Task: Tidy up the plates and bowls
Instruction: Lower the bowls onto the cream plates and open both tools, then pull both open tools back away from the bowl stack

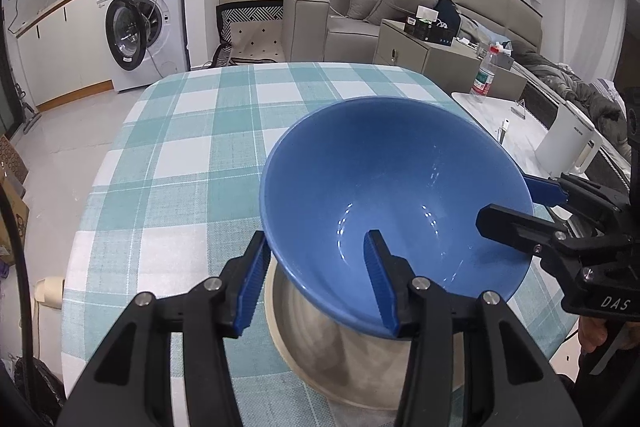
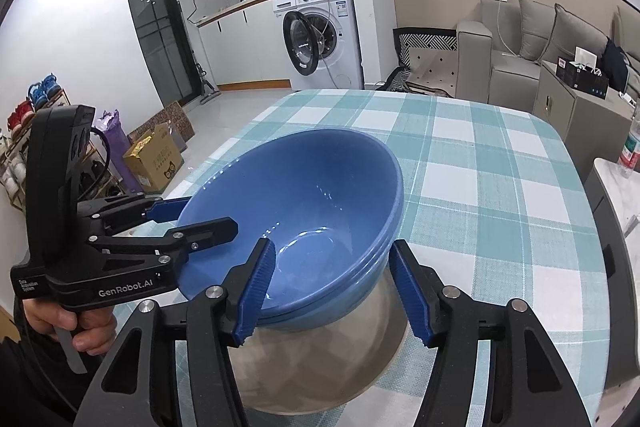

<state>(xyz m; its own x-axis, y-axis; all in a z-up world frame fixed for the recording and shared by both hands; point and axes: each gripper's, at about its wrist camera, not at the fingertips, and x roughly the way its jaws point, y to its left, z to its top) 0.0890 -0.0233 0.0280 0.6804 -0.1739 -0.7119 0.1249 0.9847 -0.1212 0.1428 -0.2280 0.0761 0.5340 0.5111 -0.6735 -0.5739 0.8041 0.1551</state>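
Both grippers point downward at a slant toward a blue bowl [image 1: 384, 203] from opposite sides of it. The left gripper [image 1: 316, 279] straddles the bowl's near rim: one of its blue fingers [image 1: 252, 283] stands outside the wall and the other inside the bowl. A gap shows beside each pad, so the fingers are partly spread and not pressing the rim. The right gripper [image 2: 344, 291] straddles the rim on its side in the same way, one finger inside and one outside, also with clear gaps; its fingers stand moderately wide and hold nothing.

The blue bowl sits nested in a larger pale bowl [image 1: 320, 347], which stands on the checked surface [image 1: 192, 155]. It sits tilted in the pale bowl, its open mouth facing up. Round as it is, it has no long axis to tell.

The right wrist view shows what the left one does not: the blue rim looks doubled, as if two blue bowls were stacked, though I cannot tell for sure. It also shows a hand [image 2: 76, 323] gripping the left gripper's handle, and a shoe rack [image 2: 24, 131] and a cardboard box [image 2: 154, 155] on the floor. The left wrist view alone shows a white kettle [image 1: 568, 143] and a plastic bottle [image 1: 486, 73] on a side table.
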